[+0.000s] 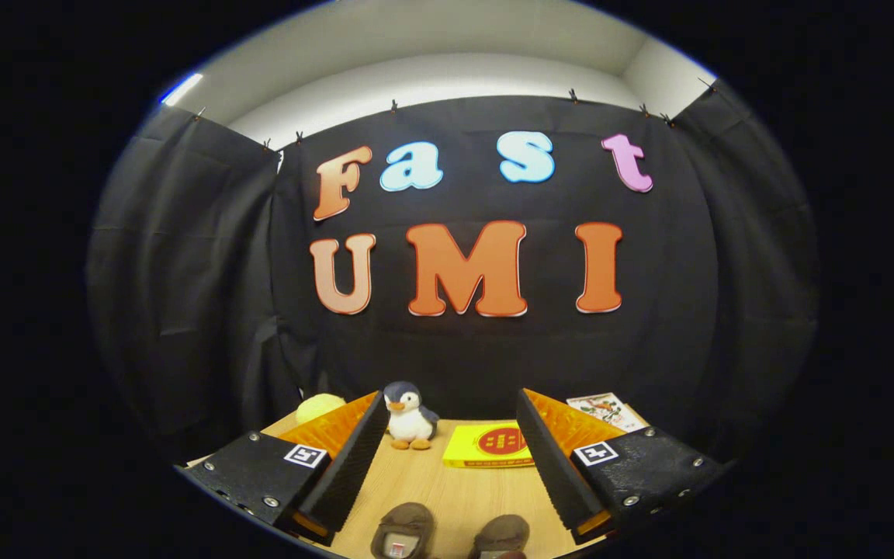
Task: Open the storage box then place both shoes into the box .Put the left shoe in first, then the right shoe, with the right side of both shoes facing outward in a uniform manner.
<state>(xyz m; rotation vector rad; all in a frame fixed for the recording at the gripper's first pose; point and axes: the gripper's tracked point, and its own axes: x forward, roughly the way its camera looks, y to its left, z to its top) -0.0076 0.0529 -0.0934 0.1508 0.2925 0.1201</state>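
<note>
No wording can be made out — the yellow box (489, 447) bears a red round emblem too small to read, the card (607, 409) behind the right finger carries an unreadable picture, and each finger mount wears a square black-and-white marker (306, 455).

Bystanders on the wooden table (447, 489)
Beyond the fingers: penguin toy (409, 418), yellow box (491, 446), yellow ball (320, 406), printed card (606, 410).

Matt wooden table (447, 497), suede-like shoes (403, 528), plush penguin (408, 415).
</note>
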